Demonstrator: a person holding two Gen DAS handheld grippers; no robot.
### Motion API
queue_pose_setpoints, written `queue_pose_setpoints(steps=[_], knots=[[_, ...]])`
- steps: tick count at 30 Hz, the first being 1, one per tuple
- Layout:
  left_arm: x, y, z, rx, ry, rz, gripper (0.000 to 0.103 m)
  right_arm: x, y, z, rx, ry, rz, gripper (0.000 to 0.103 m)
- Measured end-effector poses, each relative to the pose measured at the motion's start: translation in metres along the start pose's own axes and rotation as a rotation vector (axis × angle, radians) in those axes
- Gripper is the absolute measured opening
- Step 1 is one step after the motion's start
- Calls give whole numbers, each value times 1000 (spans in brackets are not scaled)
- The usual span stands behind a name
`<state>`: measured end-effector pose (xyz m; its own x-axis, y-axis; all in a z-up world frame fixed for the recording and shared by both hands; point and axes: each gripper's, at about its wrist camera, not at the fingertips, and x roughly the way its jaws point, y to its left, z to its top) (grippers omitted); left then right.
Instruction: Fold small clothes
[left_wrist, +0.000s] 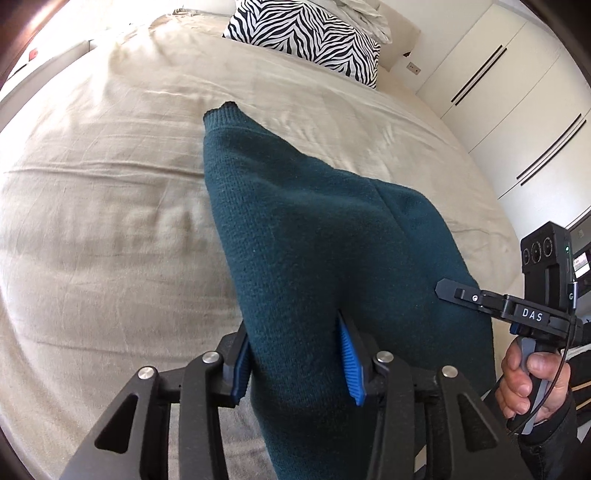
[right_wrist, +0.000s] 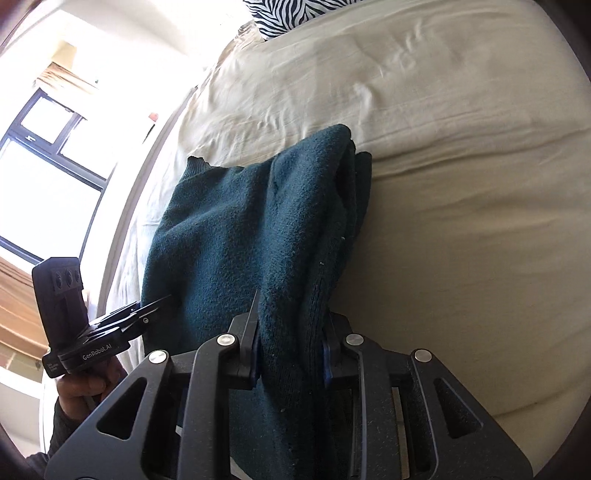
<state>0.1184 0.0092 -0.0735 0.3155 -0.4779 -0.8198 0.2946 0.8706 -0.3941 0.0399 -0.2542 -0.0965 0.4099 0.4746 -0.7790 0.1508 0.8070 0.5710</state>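
Altogether one sweater (left_wrist: 314, 240), two grippers (left_wrist: 295, 354) (right_wrist: 291, 332).

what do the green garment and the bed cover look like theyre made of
Green garment: looks like knitted wool or acrylic, matte and slightly fuzzy, with a ribbed cuff. Bed cover: seems woven cotton or linen, matte beige, with fine creases.

Sweater (left_wrist: 314, 240) was dark teal knit. Bedsheet (left_wrist: 110, 184) was plain beige. Pillow (left_wrist: 306, 37) carried a black-and-white zebra pattern. Both grippers were black, pads (left_wrist: 351, 365) blue. Wardrobe doors (left_wrist: 498, 92) were white.
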Motion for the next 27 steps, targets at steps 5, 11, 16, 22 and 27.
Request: queue_pose_setpoints(steps=[5,11,16,22,27], knots=[[3,6,-9,-18,-24,-5,54,16,-31,-2,67,-26,101,29],[0,7,-18,-65,-61,-6,61,10,-35,-8,69,-51,123,32],[-27,-13,-32,5,-165,113,61,-24,-18,-16,13,-135,-16,40],[-84,-46,-52,106,-423,291,103,-70,21,-38,-156,-280,-255,48],[-122,-83,-70,224,-596,474,103,-114,45,-66,-211,-499,-374,81]])
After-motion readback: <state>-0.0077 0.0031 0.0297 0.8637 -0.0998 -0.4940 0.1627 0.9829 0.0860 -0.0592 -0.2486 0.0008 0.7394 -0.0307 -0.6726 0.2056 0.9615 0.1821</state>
